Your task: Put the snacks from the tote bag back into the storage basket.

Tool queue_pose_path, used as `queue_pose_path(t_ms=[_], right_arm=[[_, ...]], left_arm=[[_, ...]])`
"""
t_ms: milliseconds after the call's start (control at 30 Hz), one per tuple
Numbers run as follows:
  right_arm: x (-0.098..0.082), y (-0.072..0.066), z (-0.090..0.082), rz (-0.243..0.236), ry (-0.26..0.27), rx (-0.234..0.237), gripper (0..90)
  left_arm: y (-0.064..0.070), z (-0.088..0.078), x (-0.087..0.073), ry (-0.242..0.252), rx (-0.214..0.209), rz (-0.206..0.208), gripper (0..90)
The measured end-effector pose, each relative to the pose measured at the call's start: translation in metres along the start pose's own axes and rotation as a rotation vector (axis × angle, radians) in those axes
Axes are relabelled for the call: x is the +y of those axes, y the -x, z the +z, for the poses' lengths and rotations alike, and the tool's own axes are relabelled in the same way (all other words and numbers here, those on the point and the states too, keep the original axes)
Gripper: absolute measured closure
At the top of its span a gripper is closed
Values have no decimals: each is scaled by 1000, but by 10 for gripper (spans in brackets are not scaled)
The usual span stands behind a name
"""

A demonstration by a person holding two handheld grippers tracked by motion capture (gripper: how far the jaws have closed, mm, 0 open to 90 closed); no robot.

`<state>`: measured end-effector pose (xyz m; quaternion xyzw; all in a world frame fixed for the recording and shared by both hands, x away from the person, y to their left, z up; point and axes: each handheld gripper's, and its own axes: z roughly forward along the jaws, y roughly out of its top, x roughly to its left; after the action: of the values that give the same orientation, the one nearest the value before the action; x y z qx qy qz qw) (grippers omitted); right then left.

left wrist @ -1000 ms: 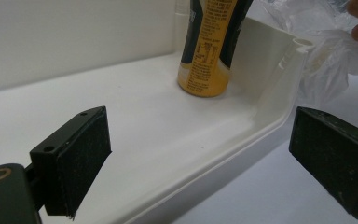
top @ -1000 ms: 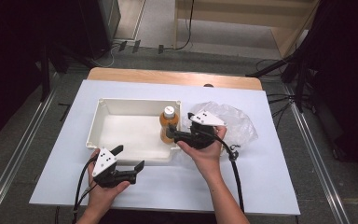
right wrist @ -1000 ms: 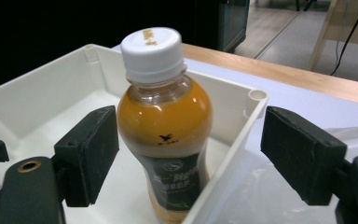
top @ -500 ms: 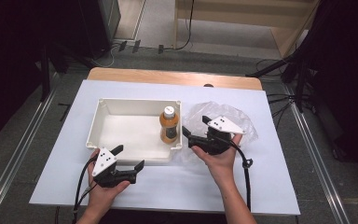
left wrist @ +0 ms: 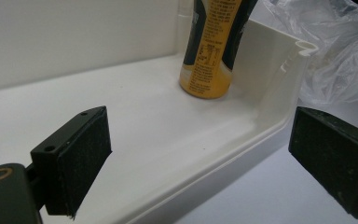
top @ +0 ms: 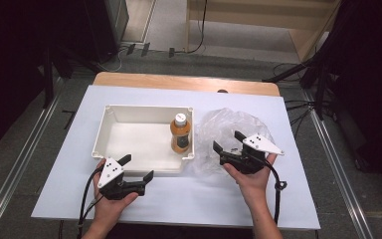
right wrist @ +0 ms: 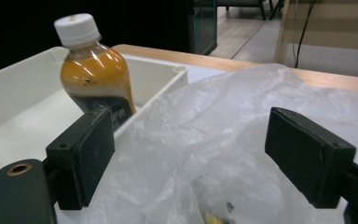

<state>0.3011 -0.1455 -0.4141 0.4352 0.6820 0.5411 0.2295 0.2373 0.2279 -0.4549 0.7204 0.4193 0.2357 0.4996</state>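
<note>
An orange drink bottle (top: pixel 180 135) with a white cap stands upright in the right end of the white tray (top: pixel 129 110). To the tray's right lies a crumpled clear plastic bag (top: pixel 231 124). My right gripper (top: pixel 228 142) hovers open over the bag's near part, holding nothing. In the right gripper view the bag (right wrist: pixel 223 140) lies between the open jaws, with the bottle (right wrist: pixel 95 79) beyond the left one. My left gripper (top: pixel 137 168) is open at the tray's front wall. The left gripper view faces the tray rim (left wrist: pixel 279 93) and the bottle's base (left wrist: pixel 209 60).
The tray and bag sit on a white sheet (top: pixel 258 199) over a wooden table (top: pixel 184 82). Cables trail from both grippers toward the near edge. Something small and yellow (right wrist: pixel 212 217) shows through the bag. Dark floor, rails and equipment surround the table.
My right gripper has drawn away from the bottle and moved right, over the plastic bag. The bottle stays standing in the tray. The left gripper has not moved.
</note>
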Motion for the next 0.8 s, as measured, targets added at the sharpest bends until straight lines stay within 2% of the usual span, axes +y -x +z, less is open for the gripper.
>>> queue_pose_path(t_ms=[367,800], right_arm=[[-12,18,-19,12,-9,-53,165],[-26,34,-45,25,1,-74,139]], left_arm=[[-1,0,0,5,-8,-4,58],[-1,-1,0,5,-7,-4,58]])
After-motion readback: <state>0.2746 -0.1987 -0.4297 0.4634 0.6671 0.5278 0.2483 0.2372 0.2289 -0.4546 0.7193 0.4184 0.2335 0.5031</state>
